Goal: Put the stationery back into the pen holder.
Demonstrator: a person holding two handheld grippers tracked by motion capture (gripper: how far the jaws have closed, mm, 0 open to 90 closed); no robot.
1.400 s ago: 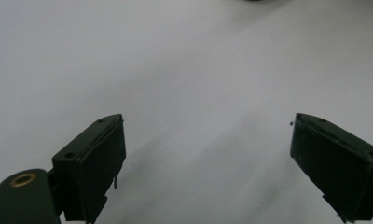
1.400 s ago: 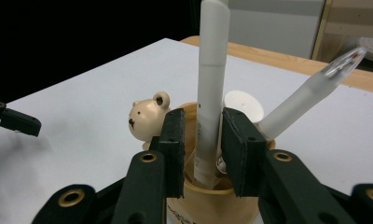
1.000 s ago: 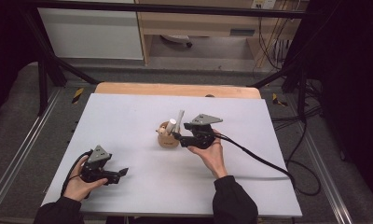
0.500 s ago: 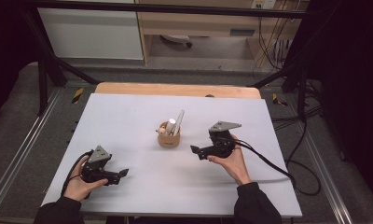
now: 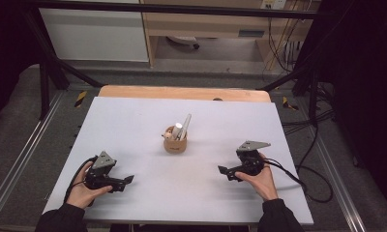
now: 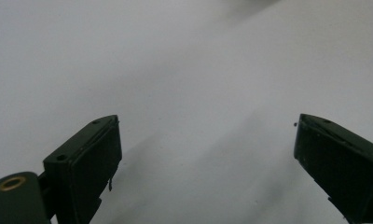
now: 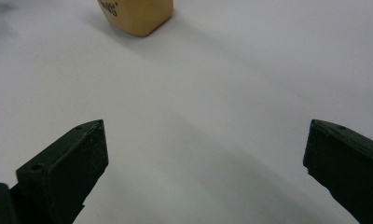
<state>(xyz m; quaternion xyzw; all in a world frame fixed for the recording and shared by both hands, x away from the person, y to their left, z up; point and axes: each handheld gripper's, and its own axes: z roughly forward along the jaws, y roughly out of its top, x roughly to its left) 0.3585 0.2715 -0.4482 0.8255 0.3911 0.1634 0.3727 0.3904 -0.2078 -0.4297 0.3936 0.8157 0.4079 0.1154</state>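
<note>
White table (image 5: pixel 133 121) across mid-frame. Right gripper (image 5: pixel 224 170) lower right, jaws just opened wide, empty. Left gripper (image 5: pixel 128 180) lower left, likewise spread, empty. Wooden cup (image 5: pixel 174 144) at centre, holding probably two white tubes (image 5: pixel 186 125).

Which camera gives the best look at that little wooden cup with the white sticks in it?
The high view: it shows the whole wooden cup upright on the table with its white sticks. The right gripper view catches just its lower part; the left gripper view faces bare tabletop.
</note>
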